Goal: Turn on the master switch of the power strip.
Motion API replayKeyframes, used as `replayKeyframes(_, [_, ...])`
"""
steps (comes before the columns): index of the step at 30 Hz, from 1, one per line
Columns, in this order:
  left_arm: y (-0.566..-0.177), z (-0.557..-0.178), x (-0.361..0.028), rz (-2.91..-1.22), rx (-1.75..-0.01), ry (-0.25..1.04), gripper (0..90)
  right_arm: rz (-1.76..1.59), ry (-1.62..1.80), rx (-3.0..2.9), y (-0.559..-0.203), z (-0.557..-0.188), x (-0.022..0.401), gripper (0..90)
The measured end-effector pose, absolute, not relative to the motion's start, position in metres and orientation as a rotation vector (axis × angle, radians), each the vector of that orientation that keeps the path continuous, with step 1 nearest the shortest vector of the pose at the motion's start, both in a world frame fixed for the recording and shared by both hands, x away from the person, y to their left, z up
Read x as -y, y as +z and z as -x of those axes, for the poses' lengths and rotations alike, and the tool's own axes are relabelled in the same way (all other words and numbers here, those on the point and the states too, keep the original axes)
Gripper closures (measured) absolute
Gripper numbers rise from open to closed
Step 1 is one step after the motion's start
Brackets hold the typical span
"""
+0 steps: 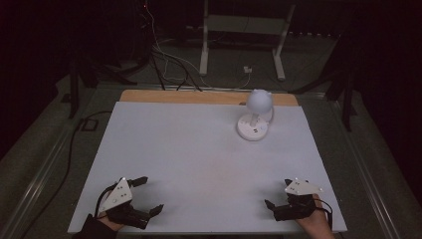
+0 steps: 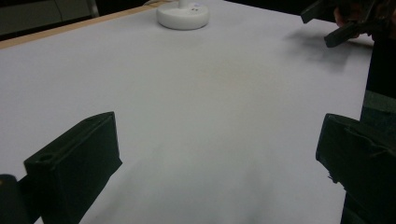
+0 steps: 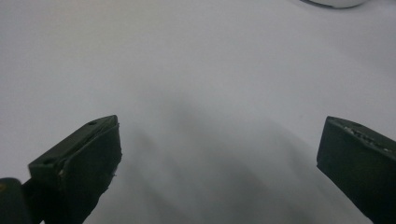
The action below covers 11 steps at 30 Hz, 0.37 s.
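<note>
Both grippers, left (image 1: pixel 149 195) & right (image 1: pixel 278 193), sit at bench (image 1: pixel 199 149) near edge, fingers spread, empty. White lamp (image 1: pixel 256 114) stands far side.

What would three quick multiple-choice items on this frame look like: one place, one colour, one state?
1. Where does the lamp stand on the table?
A. far side, right of centre
B. near left corner
C. between the grippers

2. What colour is the lamp?
A. red
B. white
C. black

3. How are both grippers?
A. open, holding nothing
B. shut on the lamp
C. one open, one shut

Key:
1 A, the lamp sits near the far edge, right of centre.
2 B, dome and base are white.
3 A, the left gripper and right gripper have fingers spread over bare table.
</note>
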State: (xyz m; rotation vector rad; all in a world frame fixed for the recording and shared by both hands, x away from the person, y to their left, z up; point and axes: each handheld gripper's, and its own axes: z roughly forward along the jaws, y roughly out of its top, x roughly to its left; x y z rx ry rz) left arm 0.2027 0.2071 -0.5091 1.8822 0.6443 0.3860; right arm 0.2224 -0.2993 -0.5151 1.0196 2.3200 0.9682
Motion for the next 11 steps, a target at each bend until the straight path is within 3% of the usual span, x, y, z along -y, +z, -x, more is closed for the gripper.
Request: replayKeyframes(11, [-0.5098,-0.2027,-0.2066,-1.883,-0.643,0.377,0.1,-0.998,0.967,-2.325,-0.5179,-0.2260,0.2971,0.0])
